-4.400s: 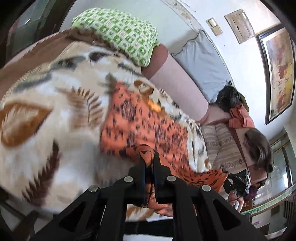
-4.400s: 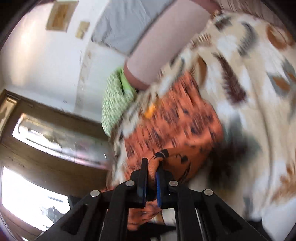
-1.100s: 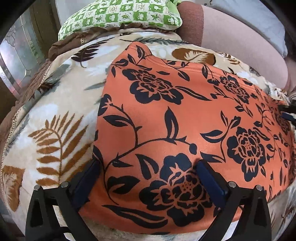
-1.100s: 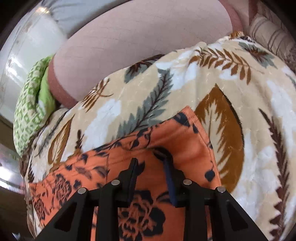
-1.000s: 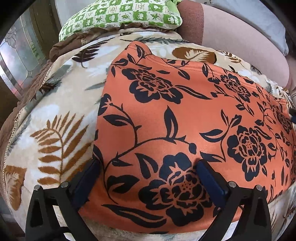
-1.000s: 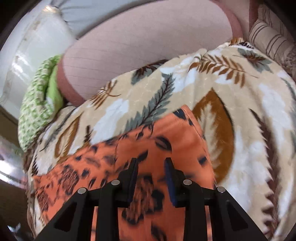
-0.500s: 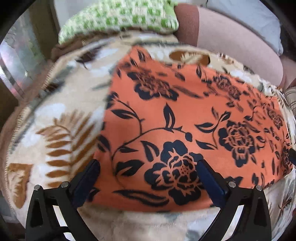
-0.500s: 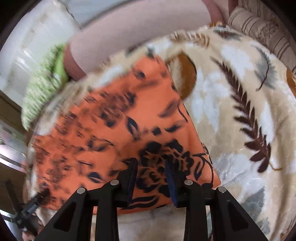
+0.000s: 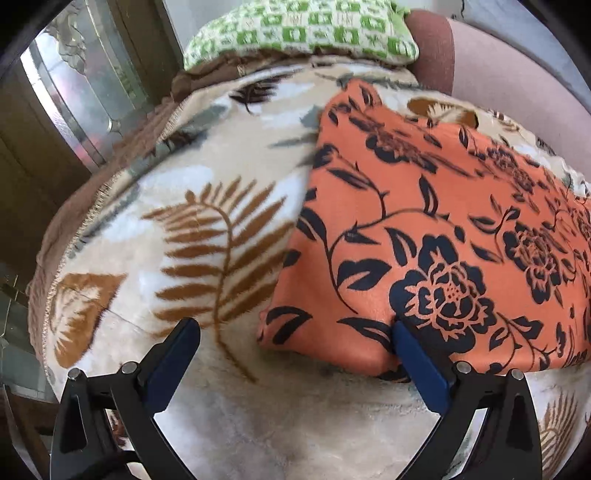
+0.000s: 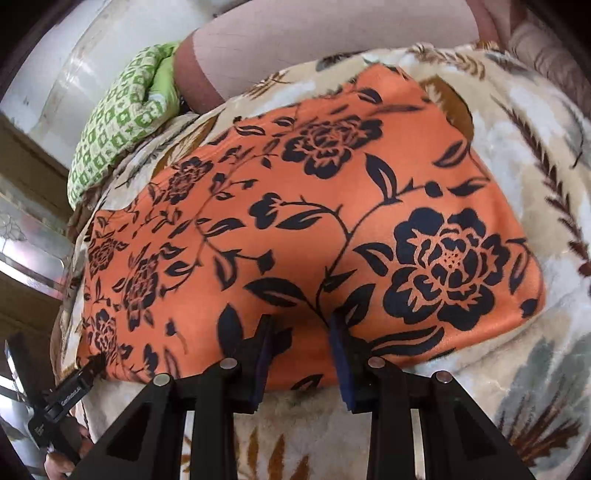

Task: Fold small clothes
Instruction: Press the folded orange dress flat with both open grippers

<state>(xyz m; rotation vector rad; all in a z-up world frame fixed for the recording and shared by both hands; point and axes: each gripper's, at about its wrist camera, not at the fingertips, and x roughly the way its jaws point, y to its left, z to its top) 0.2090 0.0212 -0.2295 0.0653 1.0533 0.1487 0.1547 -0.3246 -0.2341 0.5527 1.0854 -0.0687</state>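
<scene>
Bed blanket, cream with leaf print. Green checked pillow at its head, pink bolster beside pillow, daylit window left of pillow.

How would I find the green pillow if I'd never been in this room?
Start at the big cream blanket with brown fern leaves. Look past the orange flowered cloth spread on it, to the far end by the long pink bolster. The green pillow is the only thing covered in little green-and-white squares.
</scene>
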